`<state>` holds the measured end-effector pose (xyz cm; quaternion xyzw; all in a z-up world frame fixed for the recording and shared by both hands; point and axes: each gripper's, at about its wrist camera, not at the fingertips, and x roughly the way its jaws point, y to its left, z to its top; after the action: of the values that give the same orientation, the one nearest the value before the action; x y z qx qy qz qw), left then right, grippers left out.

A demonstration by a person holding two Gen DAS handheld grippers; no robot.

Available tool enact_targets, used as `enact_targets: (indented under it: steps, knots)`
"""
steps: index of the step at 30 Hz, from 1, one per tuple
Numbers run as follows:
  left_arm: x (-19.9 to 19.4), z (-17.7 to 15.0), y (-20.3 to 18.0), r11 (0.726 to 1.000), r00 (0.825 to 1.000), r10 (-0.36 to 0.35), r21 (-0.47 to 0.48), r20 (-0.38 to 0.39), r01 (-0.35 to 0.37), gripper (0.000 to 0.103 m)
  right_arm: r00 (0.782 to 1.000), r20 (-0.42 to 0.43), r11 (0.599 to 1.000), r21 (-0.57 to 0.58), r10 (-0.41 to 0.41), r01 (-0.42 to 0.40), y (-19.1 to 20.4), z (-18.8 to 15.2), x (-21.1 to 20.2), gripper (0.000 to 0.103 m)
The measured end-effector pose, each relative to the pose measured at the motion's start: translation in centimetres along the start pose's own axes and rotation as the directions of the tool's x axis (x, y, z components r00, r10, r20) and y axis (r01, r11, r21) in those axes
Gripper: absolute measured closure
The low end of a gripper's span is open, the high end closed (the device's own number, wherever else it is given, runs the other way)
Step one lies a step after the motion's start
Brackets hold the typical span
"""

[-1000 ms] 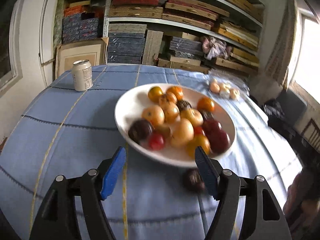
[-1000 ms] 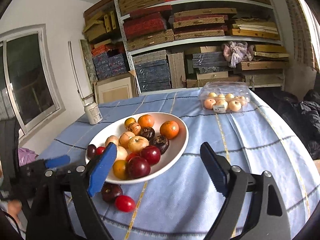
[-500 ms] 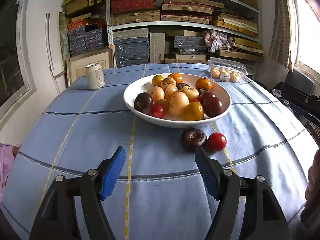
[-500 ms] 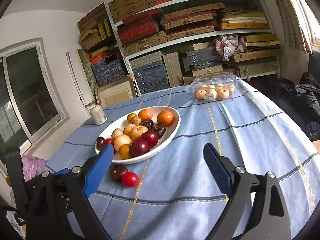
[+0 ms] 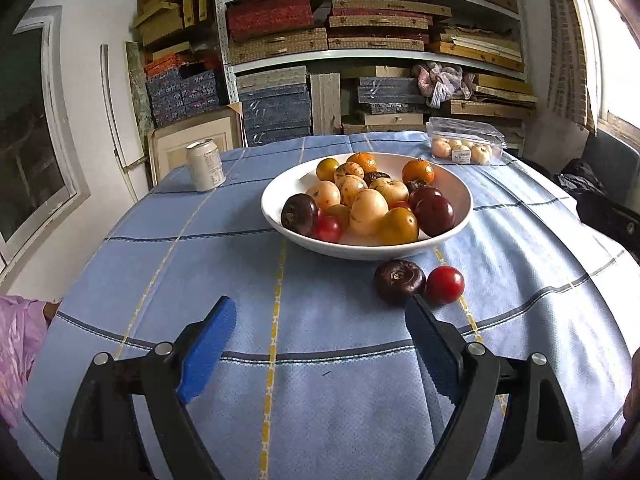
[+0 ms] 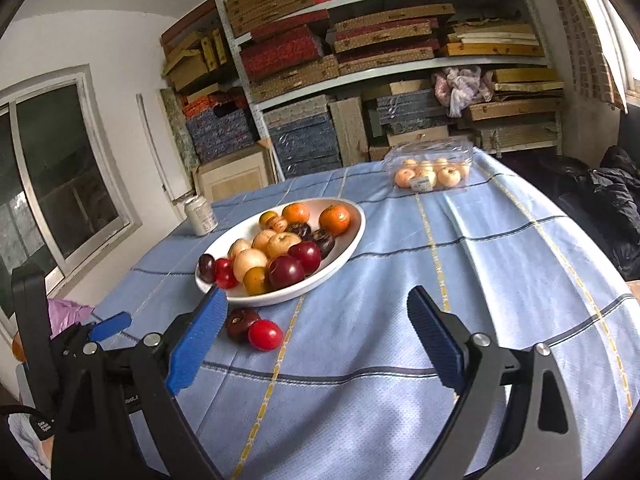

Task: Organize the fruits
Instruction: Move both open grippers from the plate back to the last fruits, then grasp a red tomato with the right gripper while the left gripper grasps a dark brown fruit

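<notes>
A white bowl (image 5: 280,192) (image 6: 352,240) piled with several yellow, orange, red and dark fruits sits mid-table. In front of it on the blue cloth lie a dark purple fruit (image 5: 399,280) (image 6: 240,320) and a red tomato (image 5: 445,284) (image 6: 265,334), side by side. My left gripper (image 5: 320,312) hovers over bare cloth short of them; its jaws are opening and nothing is between them. My right gripper (image 6: 314,300) stands open and empty, the two loose fruits just beyond its left finger. The left gripper's blue finger (image 6: 110,326) shows at the right view's lower left.
A drink can (image 5: 205,165) (image 6: 200,214) stands at the far left of the table. A clear clamshell box of pale fruits (image 5: 464,146) (image 6: 430,168) sits at the far right. Stacked shelves fill the wall behind. A pink cloth (image 5: 16,340) lies off the table's left edge.
Both grippers pulled back from the bowl, so more cloth shows and the two loose fruits came into full view. The left jaws have spread wider.
</notes>
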<state>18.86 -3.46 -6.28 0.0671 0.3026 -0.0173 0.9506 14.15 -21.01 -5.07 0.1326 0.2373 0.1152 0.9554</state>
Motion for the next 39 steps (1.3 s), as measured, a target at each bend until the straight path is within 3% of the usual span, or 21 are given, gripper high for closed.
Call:
enact_targets:
  steps: [6,8,16,22,30,39]
  knots:
    - [0.3,-0.1,-0.2,1.000,1.000,0.006,0.018,-0.005,-0.006,0.016,0.984,-0.178,0.986,-0.159,0.020,-0.048,3.7,-1.8,3.8,0.014]
    - [0.6,0.0,0.1,1.000,1.000,0.004,0.006,-0.011,-0.004,0.016,0.979,-0.201,0.983,-0.173,0.030,-0.066,4.4,-2.1,4.4,0.015]
    - [1.1,0.0,1.5,0.999,0.999,0.032,-0.039,-0.032,-0.034,0.016,0.952,-0.303,0.977,-0.190,0.032,-0.094,5.3,-2.0,8.3,0.033]
    - [1.4,0.0,2.1,0.997,0.998,0.052,-0.046,-0.043,-0.054,0.016,0.946,-0.324,0.973,-0.210,0.022,-0.094,5.7,-2.0,9.7,0.037]
    - [1.2,0.1,2.0,0.998,0.998,0.048,-0.036,-0.036,-0.049,0.016,0.930,-0.368,0.960,-0.262,-0.009,-0.095,6.2,-2.5,11.5,0.061]
    - [1.2,0.1,1.8,0.998,0.998,0.049,-0.030,-0.035,-0.050,0.016,0.927,-0.376,0.963,-0.256,-0.019,-0.084,5.7,-2.4,12.1,0.074]
